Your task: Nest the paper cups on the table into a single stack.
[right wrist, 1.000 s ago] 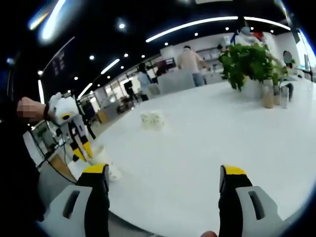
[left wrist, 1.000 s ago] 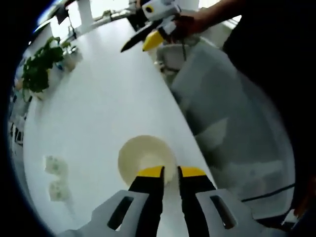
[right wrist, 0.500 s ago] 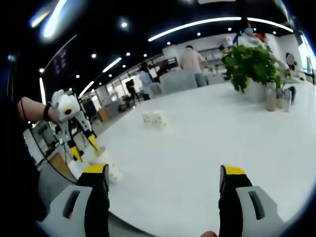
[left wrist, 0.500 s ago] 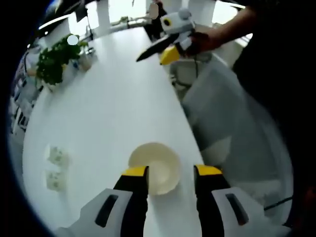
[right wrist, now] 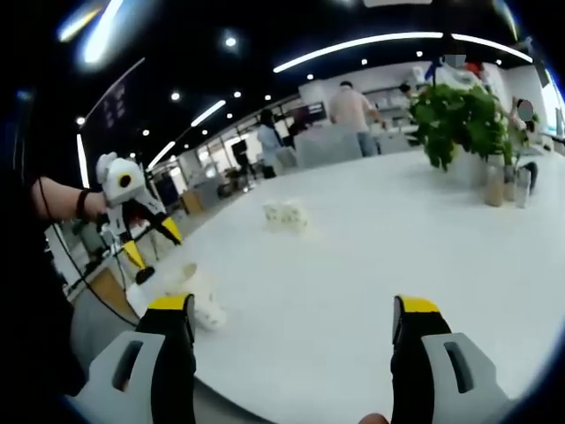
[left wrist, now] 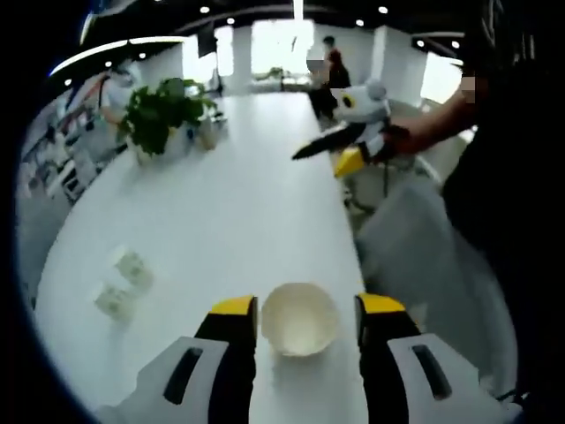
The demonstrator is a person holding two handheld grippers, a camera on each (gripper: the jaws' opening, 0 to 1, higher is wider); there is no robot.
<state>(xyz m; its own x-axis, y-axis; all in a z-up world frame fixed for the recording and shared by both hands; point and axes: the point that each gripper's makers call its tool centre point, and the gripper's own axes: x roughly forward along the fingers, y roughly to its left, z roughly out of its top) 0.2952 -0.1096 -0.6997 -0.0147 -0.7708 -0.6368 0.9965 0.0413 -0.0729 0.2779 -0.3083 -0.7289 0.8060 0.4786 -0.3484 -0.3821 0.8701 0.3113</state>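
Left gripper (left wrist: 305,311), jaws spread, brackets the upright paper cup (left wrist: 300,318); reach next for the patterned cups (left wrist: 122,283) at nine o'clock. Right gripper (right wrist: 291,318) hangs spread, empty.

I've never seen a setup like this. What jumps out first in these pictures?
In the left gripper view, a cream paper cup sits on the white table between the open yellow-tipped jaws of the left gripper, its mouth towards the camera. Farther left lie two patterned cups, side by side. A leafy potted plant stands at the far end.
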